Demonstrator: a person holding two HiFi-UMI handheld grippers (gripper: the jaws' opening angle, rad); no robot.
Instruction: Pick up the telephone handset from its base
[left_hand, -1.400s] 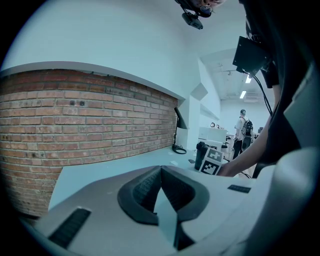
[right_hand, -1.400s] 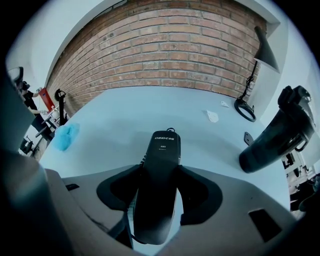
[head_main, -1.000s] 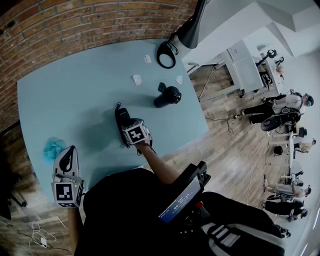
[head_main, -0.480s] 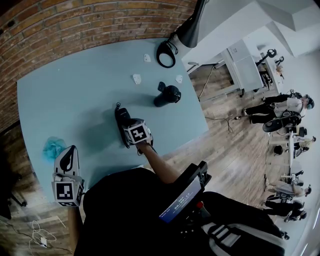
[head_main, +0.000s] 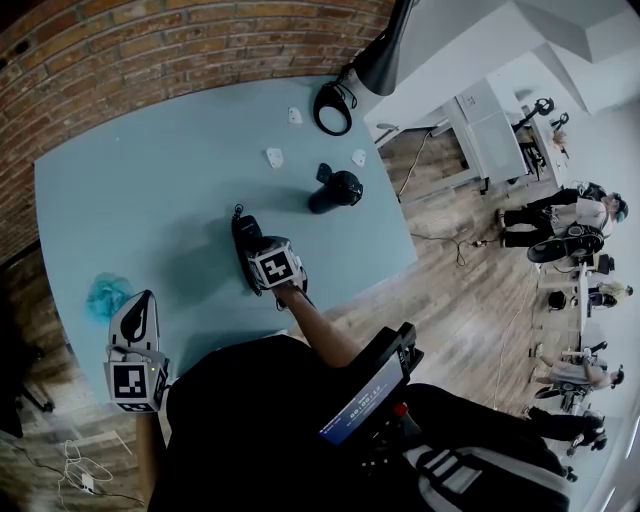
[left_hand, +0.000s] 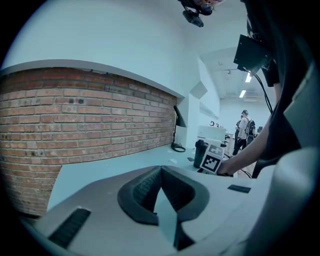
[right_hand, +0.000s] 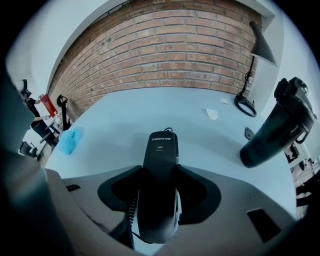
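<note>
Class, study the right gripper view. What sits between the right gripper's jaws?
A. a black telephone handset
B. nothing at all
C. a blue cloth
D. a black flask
A: in the right gripper view the black telephone handset fills the gap between the jaws of the right gripper, with both pads against its sides.
</note>
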